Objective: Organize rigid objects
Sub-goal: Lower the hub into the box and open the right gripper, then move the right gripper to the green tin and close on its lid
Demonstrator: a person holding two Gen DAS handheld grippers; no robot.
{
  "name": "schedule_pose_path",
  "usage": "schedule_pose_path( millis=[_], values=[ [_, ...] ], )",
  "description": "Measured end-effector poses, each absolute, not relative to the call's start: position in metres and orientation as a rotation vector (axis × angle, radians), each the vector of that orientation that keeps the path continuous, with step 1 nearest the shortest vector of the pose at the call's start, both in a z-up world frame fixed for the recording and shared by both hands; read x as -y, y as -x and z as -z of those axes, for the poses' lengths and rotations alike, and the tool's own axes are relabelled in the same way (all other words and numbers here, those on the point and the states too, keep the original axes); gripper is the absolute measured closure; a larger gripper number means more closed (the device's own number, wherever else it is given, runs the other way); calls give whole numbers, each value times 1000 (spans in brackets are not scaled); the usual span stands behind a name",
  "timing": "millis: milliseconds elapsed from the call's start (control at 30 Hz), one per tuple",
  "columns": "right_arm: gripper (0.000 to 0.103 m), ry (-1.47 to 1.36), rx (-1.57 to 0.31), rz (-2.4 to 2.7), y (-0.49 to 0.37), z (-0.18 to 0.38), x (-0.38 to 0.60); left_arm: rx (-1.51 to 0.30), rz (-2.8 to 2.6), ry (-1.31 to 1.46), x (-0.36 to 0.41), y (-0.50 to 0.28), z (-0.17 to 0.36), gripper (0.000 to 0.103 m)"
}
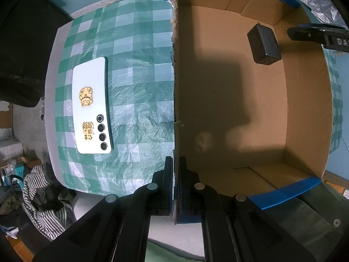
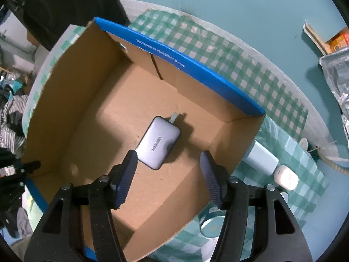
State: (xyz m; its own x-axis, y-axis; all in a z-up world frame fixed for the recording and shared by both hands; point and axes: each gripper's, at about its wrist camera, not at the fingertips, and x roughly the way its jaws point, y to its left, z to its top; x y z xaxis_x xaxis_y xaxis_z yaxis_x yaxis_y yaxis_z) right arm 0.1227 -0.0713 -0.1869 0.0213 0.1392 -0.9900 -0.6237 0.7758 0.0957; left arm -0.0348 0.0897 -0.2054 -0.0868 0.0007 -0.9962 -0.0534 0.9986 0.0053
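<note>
A brown cardboard box (image 1: 305, 109) with blue outer sides (image 2: 196, 74) stands on a green checked tablecloth (image 1: 135, 43). My left gripper (image 1: 175, 161) is shut on the box's near side wall, one finger inside and one outside. A dark grey charger (image 2: 158, 144) lies flat on the box floor, and shows near the far corner (image 1: 264, 45) in the left wrist view. My right gripper (image 2: 169, 155) hangs over the box just above the charger, open, its pads clear of it. A white phone (image 1: 91, 107) with gold stickers lies face down on the cloth outside the box.
Beside the box's right wall lie a white adapter (image 2: 261, 159), a white earbud case (image 2: 285, 178) and a round tin (image 2: 212, 224). A silver foil bag (image 2: 336, 76) sits at the far right. Striped clothing (image 1: 43, 196) lies beyond the table edge.
</note>
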Motion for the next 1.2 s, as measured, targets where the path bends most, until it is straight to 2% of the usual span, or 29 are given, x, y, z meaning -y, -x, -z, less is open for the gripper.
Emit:
schedule_pose_path(
  millis=[800,1200],
  values=[
    [41,376,-1319,-594,-108,109,119,-1646,-42,33,-91,34,202,99],
    [41,323,-1366,-479,-111,112,180,-1650,-41,38,-91,33,203,99]
  ],
)
